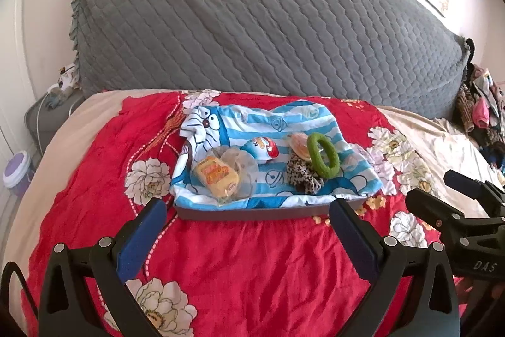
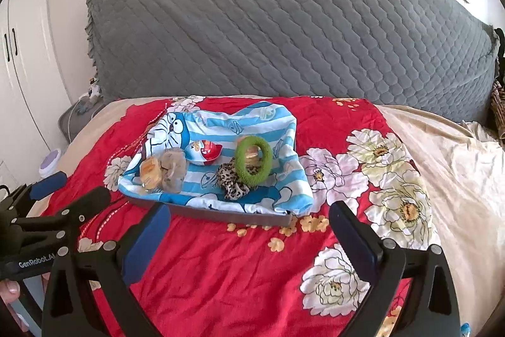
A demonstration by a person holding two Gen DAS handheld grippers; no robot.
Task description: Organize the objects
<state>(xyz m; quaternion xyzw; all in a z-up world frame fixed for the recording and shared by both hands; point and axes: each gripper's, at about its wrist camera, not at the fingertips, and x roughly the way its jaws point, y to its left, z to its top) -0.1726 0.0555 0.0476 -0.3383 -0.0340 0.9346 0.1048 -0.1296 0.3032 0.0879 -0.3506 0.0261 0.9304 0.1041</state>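
A shallow dark tray (image 1: pixel 252 213) (image 2: pixel 240 216) lined with a blue-striped cartoon cloth (image 1: pixel 252 116) (image 2: pixel 221 122) sits on the bed. On the cloth lie a yellow snack packet (image 1: pixel 216 175) (image 2: pixel 150 172), a red-white egg-shaped pack (image 1: pixel 263 149) (image 2: pixel 203 152), a green fuzzy hair ring (image 1: pixel 323 159) (image 2: pixel 254 159) and a leopard-print scrunchie (image 1: pixel 304 177) (image 2: pixel 232 183). My left gripper (image 1: pixel 247 206) (image 2: pixel 72 188) stands open just before the tray's front edge, holding nothing. My right gripper (image 2: pixel 249 210) (image 1: pixel 437 188) is open and empty too, near the tray's right front corner.
A red floral blanket (image 1: pixel 252 258) (image 2: pixel 236 258) covers the bed over a beige sheet (image 2: pixel 457 179). A grey quilted headboard cushion (image 1: pixel 252 21) rises behind. Clothes (image 1: pixel 479 109) are piled at far right. A purple-lidded tub (image 1: pixel 17 172) stands by the bed's left side.
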